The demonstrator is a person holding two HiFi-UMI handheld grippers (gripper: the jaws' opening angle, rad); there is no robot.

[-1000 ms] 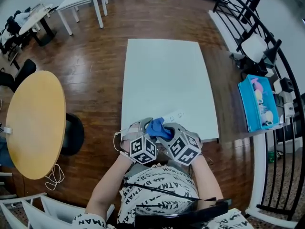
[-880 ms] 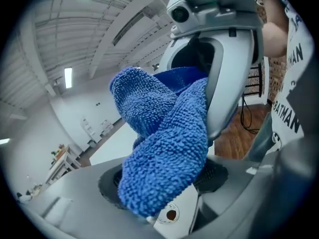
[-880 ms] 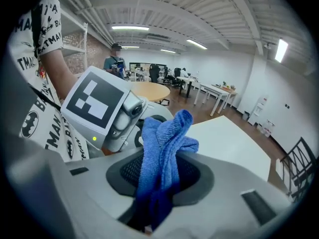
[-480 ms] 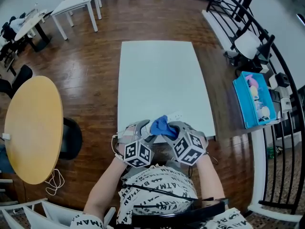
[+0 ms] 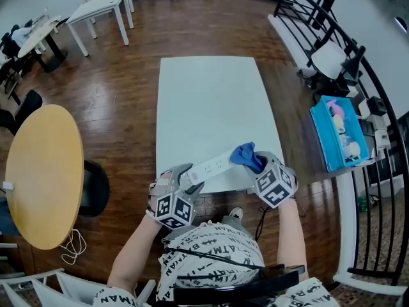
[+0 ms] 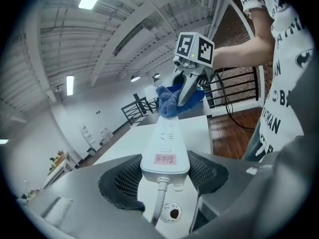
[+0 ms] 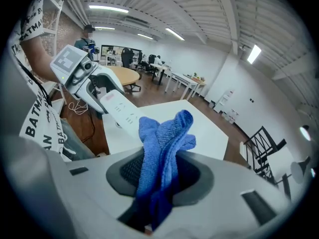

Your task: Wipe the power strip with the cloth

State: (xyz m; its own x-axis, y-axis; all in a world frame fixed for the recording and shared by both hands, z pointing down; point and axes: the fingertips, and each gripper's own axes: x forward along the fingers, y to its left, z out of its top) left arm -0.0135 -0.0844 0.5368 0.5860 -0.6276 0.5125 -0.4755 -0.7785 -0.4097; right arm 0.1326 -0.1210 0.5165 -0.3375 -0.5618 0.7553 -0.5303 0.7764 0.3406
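White table fills the room's middle; above its six o'clock edge the left gripper clamps the power strip by its cord end. Opposite, the right gripper pinches the blue cloth against the strip's two o'clock tip. Wiping seems underway, not yet finished.

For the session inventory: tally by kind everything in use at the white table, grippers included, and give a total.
power strip: 1
blue cloth: 1
grippers: 2 (left gripper clamped on the power strip, right gripper clamped on the blue cloth)
white table: 1
Total: 5
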